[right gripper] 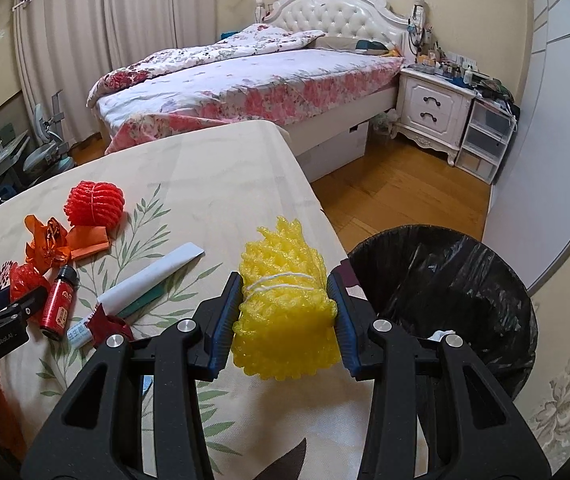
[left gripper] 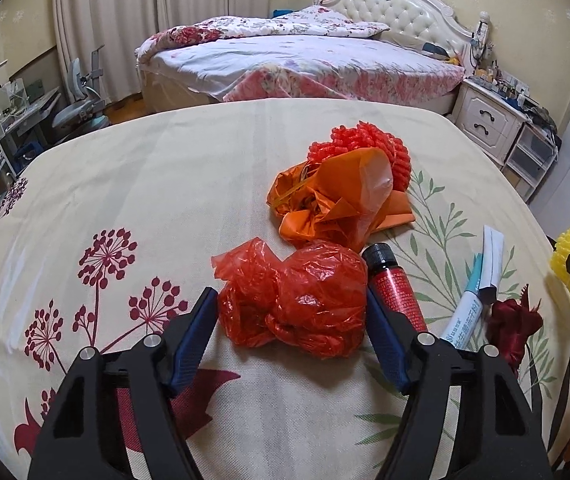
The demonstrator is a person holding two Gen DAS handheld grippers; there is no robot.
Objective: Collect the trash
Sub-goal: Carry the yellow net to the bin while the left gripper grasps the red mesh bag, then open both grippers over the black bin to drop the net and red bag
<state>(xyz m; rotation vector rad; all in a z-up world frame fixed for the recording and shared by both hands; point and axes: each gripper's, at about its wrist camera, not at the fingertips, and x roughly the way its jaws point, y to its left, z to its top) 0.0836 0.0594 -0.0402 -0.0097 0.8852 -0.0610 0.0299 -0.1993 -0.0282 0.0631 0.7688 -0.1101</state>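
Left gripper [left gripper: 292, 322]: fingers [left gripper: 199, 332] spread to either side of the red bag [left gripper: 297, 300]; the right finger lies against the bag's edge, the left stands just off it with a sliver of cloth between. Not gripping; bag rests on the tabletop [left gripper: 165, 184].
Right gripper [right gripper: 285, 312]: fingers [right gripper: 225, 312] clenched on the yellow foam net [right gripper: 285, 304], pads pressed into both sides. Net is bound with white string and held off the tabletop's right edge, just beside the bin [right gripper: 445, 288].
Bin: round, lined with a black bag, on the floor beside the tabletop; a scrap of white shows near its rim.
Red bag: crumpled thin plastic, near the front of the tabletop.
Orange wrapper [left gripper: 337, 196]: crumpled, just behind the red bag and touching it.
Red foam net [left gripper: 365, 148]: behind the orange wrapper, partly covered by it.
Bottle [left gripper: 393, 288]: red with a black cap, lying flat just right of the red bag, cap pointing away.
Tube box [left gripper: 473, 300]: white and teal, open flap, lying right of the bottle.
Dark red scrap [left gripper: 515, 320]: at the near end of the tube box.
Tabletop: cream cloth printed with red flower heads and green leaves.
Room: bed [right gripper: 245, 80] with a floral cover beyond the tabletop, white nightstand [right gripper: 433, 108] to its right, wooden floor.
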